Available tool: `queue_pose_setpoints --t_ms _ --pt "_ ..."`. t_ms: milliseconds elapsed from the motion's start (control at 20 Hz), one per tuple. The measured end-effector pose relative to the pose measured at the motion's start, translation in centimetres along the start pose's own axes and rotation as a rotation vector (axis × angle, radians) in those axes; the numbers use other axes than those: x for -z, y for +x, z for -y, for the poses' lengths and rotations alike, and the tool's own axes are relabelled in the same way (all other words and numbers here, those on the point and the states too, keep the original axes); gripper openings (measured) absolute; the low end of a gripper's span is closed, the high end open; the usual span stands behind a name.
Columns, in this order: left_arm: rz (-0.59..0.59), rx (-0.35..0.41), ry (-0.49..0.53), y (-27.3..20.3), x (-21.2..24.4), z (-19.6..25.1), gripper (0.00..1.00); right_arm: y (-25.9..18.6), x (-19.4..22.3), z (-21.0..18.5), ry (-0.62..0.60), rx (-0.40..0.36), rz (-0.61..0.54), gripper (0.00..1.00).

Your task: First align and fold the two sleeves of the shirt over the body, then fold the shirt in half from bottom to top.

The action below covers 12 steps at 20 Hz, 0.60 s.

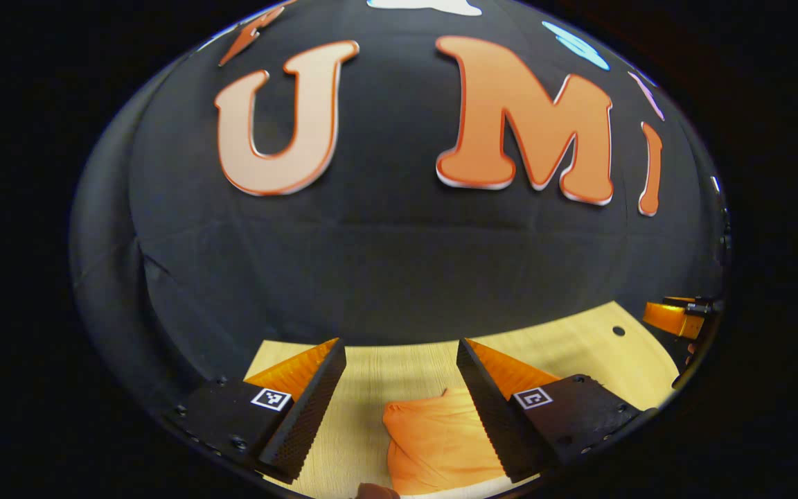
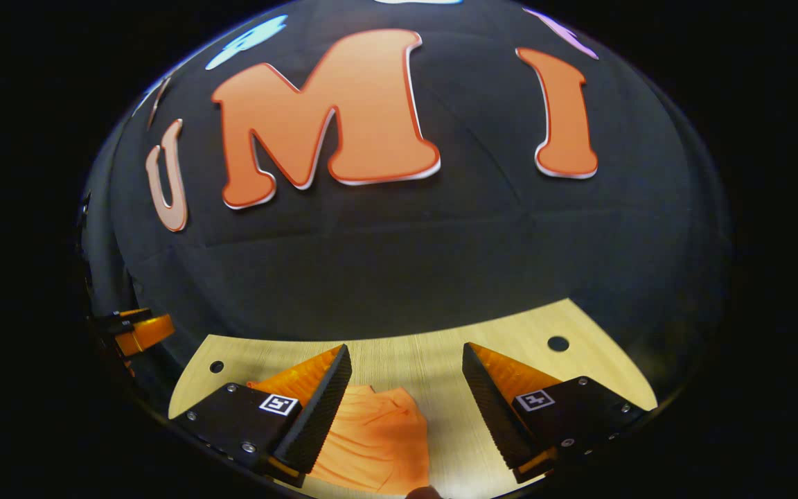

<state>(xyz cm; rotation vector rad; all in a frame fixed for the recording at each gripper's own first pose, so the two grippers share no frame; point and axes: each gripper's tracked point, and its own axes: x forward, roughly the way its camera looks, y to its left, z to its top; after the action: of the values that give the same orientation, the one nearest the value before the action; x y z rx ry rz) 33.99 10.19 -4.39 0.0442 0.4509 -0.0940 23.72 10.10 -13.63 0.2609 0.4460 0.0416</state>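
An orange shirt (image 1: pixel 433 443) lies on the light wooden table (image 1: pixel 399 367), low in the left gripper view between the fingers and toward the right one. My left gripper (image 1: pixel 401 350) is open above it, with nothing between its fingers. In the right gripper view the same orange shirt (image 2: pixel 378 443) lies low between the fingers, partly under the left finger. My right gripper (image 2: pixel 406 357) is open too, above the cloth. Each view shows the other gripper far off: the right gripper (image 1: pixel 679 317) at the right edge, the left gripper (image 2: pixel 132 329) at the left edge.
The table's far edge meets the black cloth wall (image 1: pixel 399 263). Small round holes (image 2: pixel 557 343) (image 2: pixel 216 366) mark the tabletop near its far corners. A hole (image 1: pixel 618 330) also shows in the left gripper view.
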Motion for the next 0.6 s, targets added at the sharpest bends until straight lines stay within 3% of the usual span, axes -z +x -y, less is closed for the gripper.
queue_pose_setpoints --t_ms 100,200,450,600 --pt "0.092 -0.029 -0.003 -3.4 -1.8 0.0 1.00 -2.5 -1.9 0.8 -0.039 0.061 0.122 0.98" --pt "0.144 -0.061 -0.020 -6.5 -2.5 -0.1 1.00 -5.2 -3.4 0.7 -0.072 0.062 0.219 0.97" --pt "0.248 -0.118 -0.043 -14.4 -2.8 -0.4 1.00 -11.2 -4.5 -1.4 -0.159 0.023 0.340 0.98" --pt "0.312 -0.121 -0.055 -19.5 -2.5 -0.2 1.00 -15.8 -5.3 -1.6 -0.170 0.024 0.446 0.98"
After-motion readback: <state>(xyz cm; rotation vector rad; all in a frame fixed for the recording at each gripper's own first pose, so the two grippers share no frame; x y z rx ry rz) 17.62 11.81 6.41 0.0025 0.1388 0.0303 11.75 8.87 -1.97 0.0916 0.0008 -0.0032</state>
